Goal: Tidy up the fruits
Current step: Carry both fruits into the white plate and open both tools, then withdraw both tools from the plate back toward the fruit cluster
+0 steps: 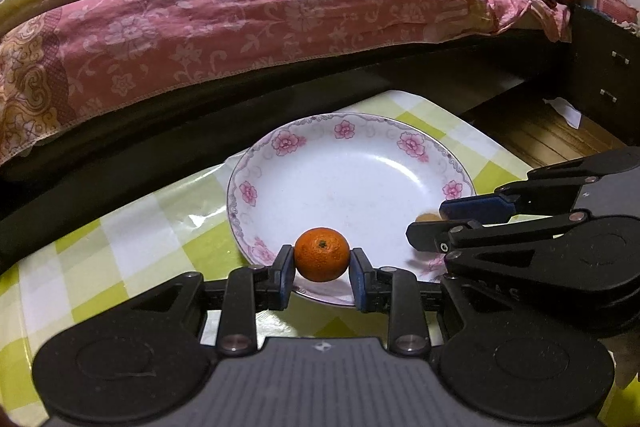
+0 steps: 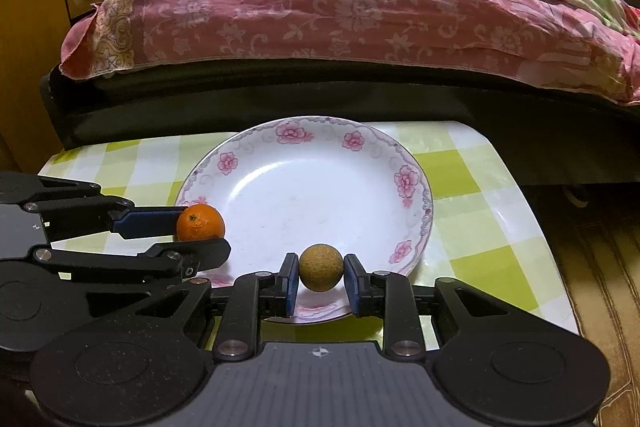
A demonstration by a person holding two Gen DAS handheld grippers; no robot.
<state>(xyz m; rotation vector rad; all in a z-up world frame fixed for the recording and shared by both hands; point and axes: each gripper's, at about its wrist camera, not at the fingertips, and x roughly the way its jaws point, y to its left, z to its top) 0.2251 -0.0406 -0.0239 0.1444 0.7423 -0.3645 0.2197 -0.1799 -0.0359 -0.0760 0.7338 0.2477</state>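
Left wrist view, lower centre: the left gripper (image 1: 322,269) has its blue pads (image 1: 286,277) closed against both sides of an orange mandarin (image 1: 322,254), which sits over the near rim of the plate (image 1: 256,183). Right wrist view, lower centre: the right gripper (image 2: 320,277) frames a tan, rough-skinned round fruit (image 2: 321,267) over the same near rim; the left pad appears to touch it, while a thin gap seems to show at the right pad, so firm clamping cannot be confirmed from this view. In the right wrist view the left gripper enters from the left edge of the frame with the mandarin at its tip; in the left wrist view the right gripper enters from the right edge, its fruit mostly hidden. Middle of both frames: the white plate with pink flowers, its centre bare, rests on a green-and-white checked tablecloth (image 1: 132,227). Upper half of both frames: a bed with a pink floral cover (image 1: 240,15) on a dark frame.
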